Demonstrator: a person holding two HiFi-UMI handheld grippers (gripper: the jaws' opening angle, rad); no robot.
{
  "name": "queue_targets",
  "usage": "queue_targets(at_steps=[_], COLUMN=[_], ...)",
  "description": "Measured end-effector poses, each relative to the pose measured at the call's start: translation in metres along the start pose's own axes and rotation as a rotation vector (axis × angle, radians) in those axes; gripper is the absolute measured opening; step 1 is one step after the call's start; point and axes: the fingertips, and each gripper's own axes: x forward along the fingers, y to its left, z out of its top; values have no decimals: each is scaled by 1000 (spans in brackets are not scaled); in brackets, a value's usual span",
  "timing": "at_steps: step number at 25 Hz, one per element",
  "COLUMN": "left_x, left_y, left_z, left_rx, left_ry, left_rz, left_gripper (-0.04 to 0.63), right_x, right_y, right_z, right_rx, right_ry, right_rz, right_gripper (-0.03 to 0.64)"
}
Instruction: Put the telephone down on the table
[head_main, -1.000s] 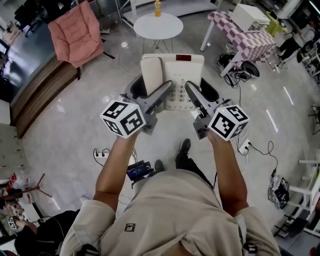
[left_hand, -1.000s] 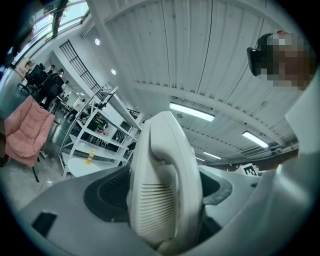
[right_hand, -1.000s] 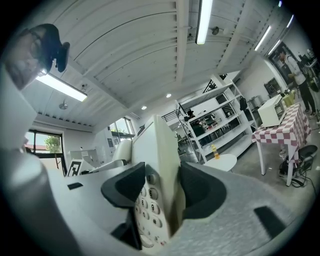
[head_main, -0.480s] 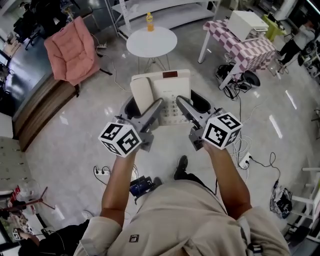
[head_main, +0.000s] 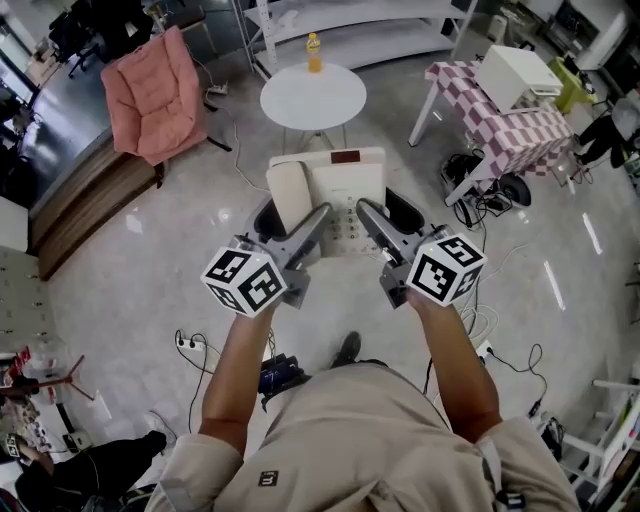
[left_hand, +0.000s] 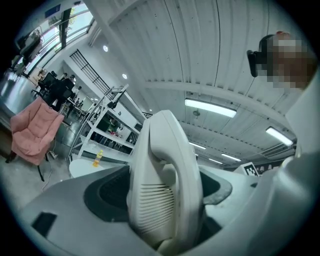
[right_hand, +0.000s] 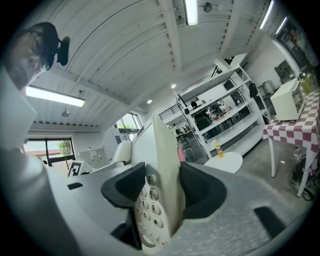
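nearing the table (head_main: 313, 97), telephone (head_main: 345, 178) clamped by left gripper (head_main: 294, 214), right gripper (head_main: 388, 210)

- Head view: above the telephone (head_main: 345, 185), facing steeply down.
- Left gripper view: hard against the telephone's handset (left_hand: 165, 190), tilted toward the ceiling (left_hand: 200, 50).
- Right gripper view: hard against its keypad (right_hand: 150, 205), tilted likewise.
- All three share the telephone and the round white table (head_main: 313, 97) beyond it.
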Motion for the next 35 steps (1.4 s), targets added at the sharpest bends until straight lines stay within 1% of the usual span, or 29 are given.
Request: queue_targets(at_steps=[6, 12, 15, 19, 23, 29, 35], left_x=[39, 70, 81, 102, 125, 148, 158], left_y=[7, 22, 37, 59, 84, 119, 158], left_z=[2, 4, 8, 16, 33, 55, 76], left_rx=[15, 16, 10, 4, 1, 8, 3], left_ry=[8, 31, 46, 70, 91, 114, 123], left_rz=[30, 8, -24, -94, -154, -198, -228], left_gripper=[383, 383, 383, 383, 383, 383, 383], right_x=[12, 28, 41, 62, 90, 129, 173], right_y=[-36, -62, -69, -80, -89, -99, -99], right_z=[18, 30, 32, 41, 52, 65, 73], right_rx=[17, 29, 34, 20, 21, 31, 23], right_ry=[-1, -22, -33, -68, -97, -125, -137], right_rz=[25, 3, -30, -99, -157, -198, -226], right_gripper=[199, 199, 199, 199, 199, 199, 199])
